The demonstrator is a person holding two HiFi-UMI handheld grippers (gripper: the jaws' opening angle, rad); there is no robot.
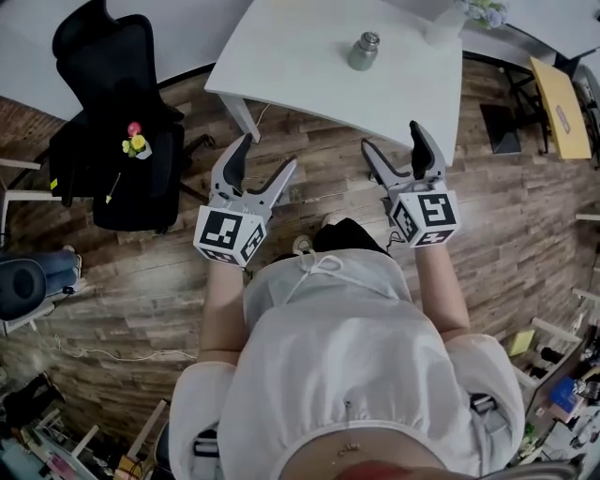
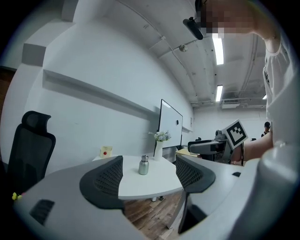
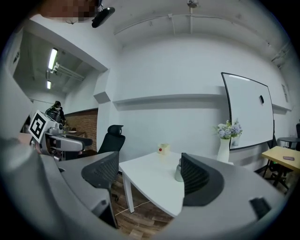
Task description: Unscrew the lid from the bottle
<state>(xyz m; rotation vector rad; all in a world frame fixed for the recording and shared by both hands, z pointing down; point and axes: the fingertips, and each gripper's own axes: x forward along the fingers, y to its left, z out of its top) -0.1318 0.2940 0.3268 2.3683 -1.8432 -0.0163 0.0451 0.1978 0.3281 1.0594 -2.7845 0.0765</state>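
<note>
Holding both grippers open and empty, short of the table.
Nearest, the left gripper (image 1: 267,155) and right gripper (image 1: 392,138) hang over the wood floor (image 1: 328,155), each with jaws wide apart and nothing between them. Beyond, on the white table (image 1: 281,66), the metal bottle (image 1: 363,53) stands upright, lid (image 1: 369,39) on, well apart from both. In the right gripper view one jaw hides part of it. Farthest, the flowers (image 1: 483,11) are cut off by the head view's top edge.

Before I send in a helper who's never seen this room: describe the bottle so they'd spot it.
Find the white table beside the black chair. On it stands a short lidded bottle, the only silver metal thing; the flower vase and yellow box sit behind it.
</note>
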